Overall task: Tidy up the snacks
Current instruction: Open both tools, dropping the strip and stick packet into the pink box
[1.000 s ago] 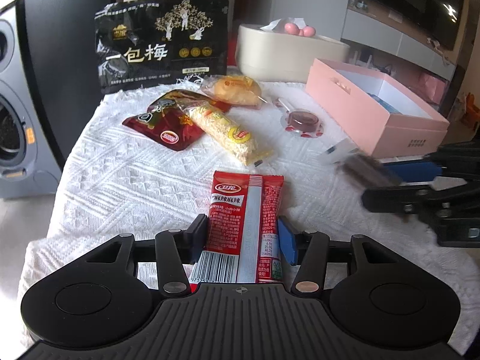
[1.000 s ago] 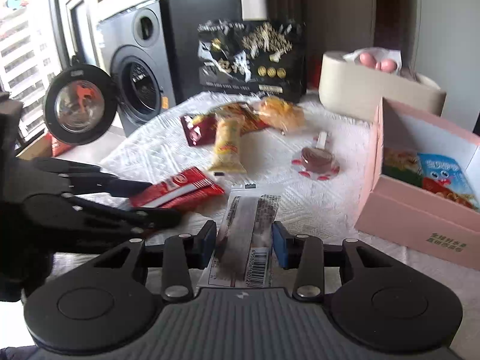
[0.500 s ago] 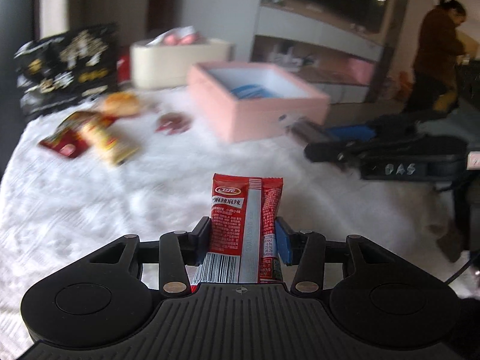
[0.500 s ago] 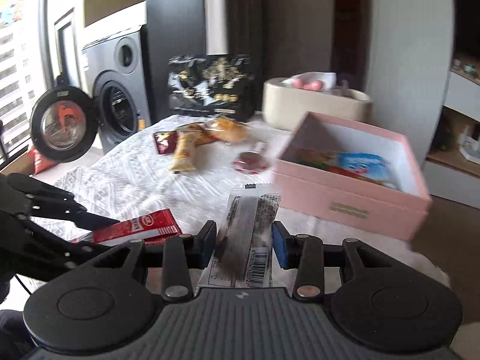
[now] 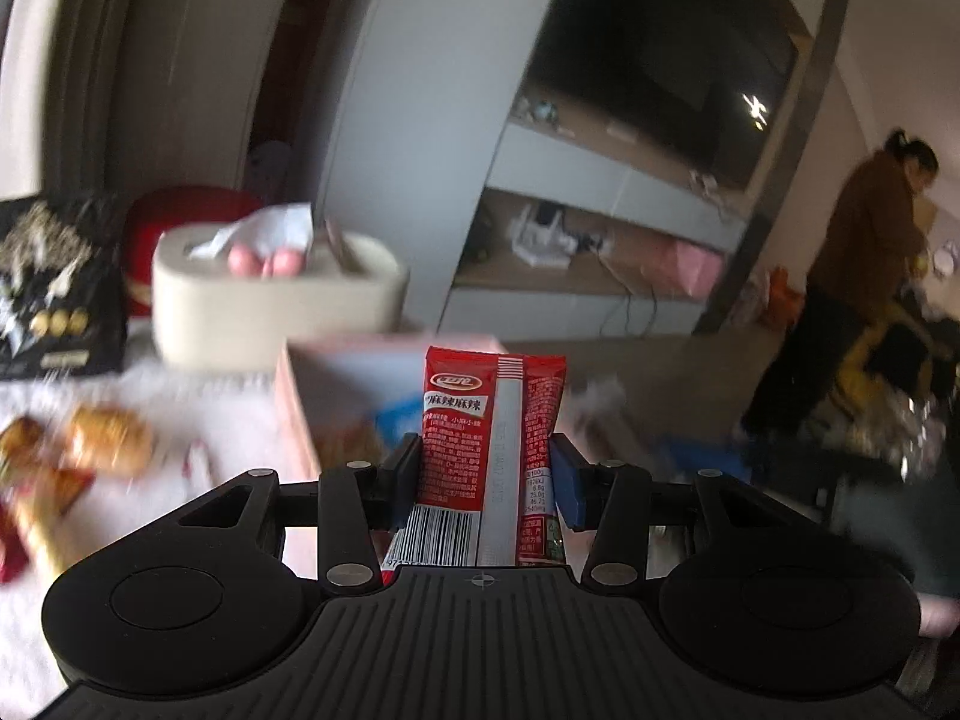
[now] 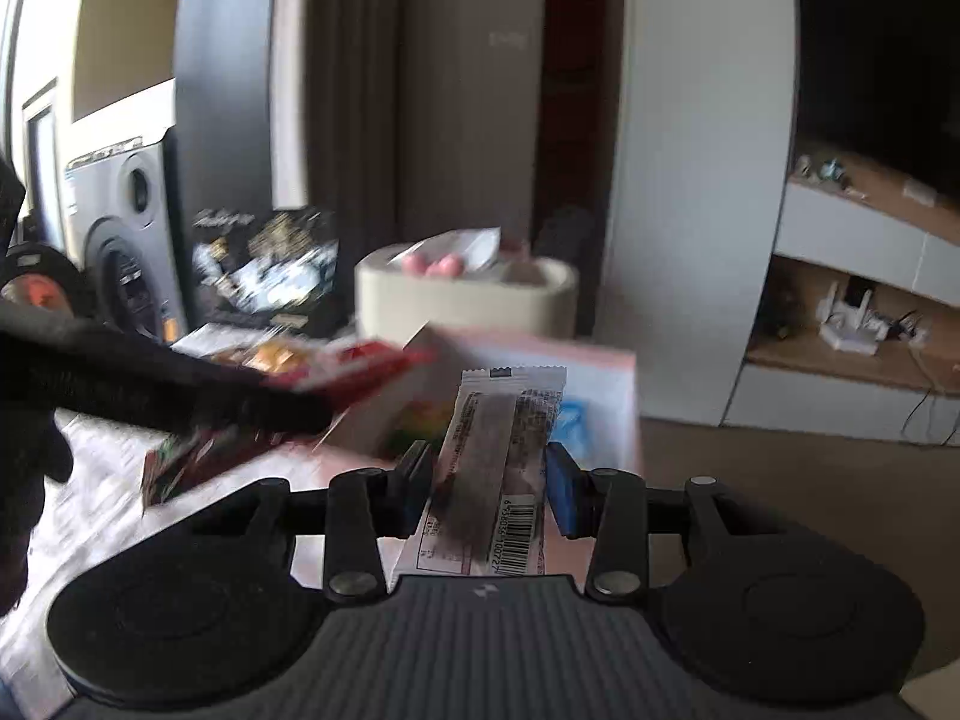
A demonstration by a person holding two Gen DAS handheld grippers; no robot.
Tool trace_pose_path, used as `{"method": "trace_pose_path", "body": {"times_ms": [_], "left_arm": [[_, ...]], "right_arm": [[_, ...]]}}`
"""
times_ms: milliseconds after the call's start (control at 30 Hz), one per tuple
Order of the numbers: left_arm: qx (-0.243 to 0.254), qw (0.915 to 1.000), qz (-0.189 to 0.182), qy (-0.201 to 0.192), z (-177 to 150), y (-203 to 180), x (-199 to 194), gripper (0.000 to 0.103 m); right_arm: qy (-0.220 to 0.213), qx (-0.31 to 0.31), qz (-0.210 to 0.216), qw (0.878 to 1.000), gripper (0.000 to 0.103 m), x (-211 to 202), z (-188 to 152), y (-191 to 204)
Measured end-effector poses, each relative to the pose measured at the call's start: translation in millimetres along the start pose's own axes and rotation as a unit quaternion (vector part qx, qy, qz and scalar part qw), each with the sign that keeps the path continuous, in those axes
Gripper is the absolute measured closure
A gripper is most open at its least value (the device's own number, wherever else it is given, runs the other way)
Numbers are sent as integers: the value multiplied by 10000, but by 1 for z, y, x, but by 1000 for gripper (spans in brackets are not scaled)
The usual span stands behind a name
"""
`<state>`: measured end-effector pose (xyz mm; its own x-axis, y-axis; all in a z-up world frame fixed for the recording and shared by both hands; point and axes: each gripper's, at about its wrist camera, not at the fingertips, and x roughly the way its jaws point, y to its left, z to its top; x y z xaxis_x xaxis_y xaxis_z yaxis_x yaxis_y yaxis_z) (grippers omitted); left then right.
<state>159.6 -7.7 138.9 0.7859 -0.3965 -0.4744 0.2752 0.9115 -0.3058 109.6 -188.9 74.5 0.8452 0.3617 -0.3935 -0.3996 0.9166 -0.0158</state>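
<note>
My left gripper (image 5: 489, 462) is shut on a red snack packet (image 5: 480, 420), which stands upright between the pads, just in front of the blurred pink box (image 5: 300, 396). In the right wrist view, my right gripper (image 6: 489, 474) is shut on a white and grey snack bar packet (image 6: 504, 414), held over the near side of the pink box (image 6: 600, 372). Inside the box I see a blue packet (image 6: 573, 420) and a colourful one. The left gripper (image 6: 288, 408) crosses the right wrist view from the left as a dark blur, its red packet (image 6: 360, 369) at the box's left edge.
A cream tissue box (image 5: 270, 300) and a black snack bag (image 5: 54, 300) stand behind the pink box. Several loose snacks (image 5: 108, 444) lie on the white tablecloth (image 5: 180, 420) at left. A washing machine (image 6: 126, 258) is far left. A person (image 5: 858, 276) stands at the far right.
Both grippers rose off the tablecloth with their packets and swung right to the pink box. The left gripper's jaws drew in slightly on the red packet.
</note>
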Motion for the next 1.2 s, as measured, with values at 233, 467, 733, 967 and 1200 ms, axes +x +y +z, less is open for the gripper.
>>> {"method": "trace_pose_path", "body": {"times_ms": [233,467,733,967,1200], "left_arm": [[-162,9994,-170,262,37,19,61,51],[122,9961,308,823,26,39,116,49],[-207,9978,53,629,18,71,123,49],[1173,9875,-68,1054,-3,46,126,47],[-216,9979,-561,241,9,78,109,49]], "right_arm": [[197,88,-130,9997,63,51,18,-22],[617,238,-115,9977,61,102,12,-27],[1161,528,117,9918,52,129,-3,-33],[936,154,-376,9948,52,116,7,-29],[790,109,-825,9934,51,97,20,-36]]}}
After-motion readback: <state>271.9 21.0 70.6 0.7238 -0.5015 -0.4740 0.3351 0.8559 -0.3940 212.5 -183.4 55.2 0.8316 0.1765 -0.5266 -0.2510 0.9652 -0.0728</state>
